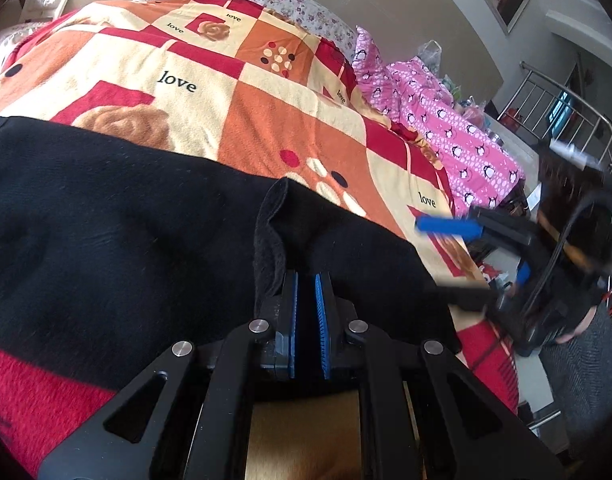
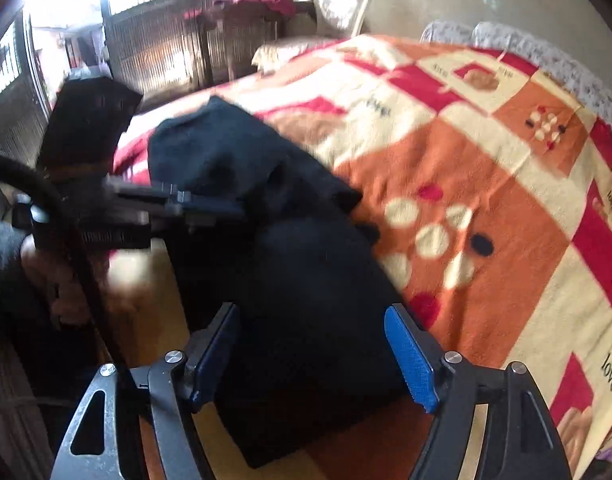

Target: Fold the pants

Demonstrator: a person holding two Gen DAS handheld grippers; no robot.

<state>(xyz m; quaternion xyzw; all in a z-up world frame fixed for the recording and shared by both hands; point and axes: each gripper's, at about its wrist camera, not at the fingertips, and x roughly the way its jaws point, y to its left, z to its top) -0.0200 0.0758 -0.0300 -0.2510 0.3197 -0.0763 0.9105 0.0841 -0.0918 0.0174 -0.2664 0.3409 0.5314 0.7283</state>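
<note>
Left gripper (image 1: pixel 306 300) clamped on black knit pants (image 1: pixel 125 240) – right gripper (image 2: pixel 312 356) agape, nothing pinched, cloth running toward 11 o'clock.

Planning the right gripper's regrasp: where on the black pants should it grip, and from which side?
Probably the pants edge hanging over the bed's near side, right below the open right gripper, approached from above. That edge hangs free; the left gripper already pinches another fold.

A red, orange and cream blanket (image 1: pixel 233 80) covers the bed; pink penguin-print bedding (image 1: pixel 458 136) lies right, a white chair (image 2: pixel 342 4) far off.
</note>
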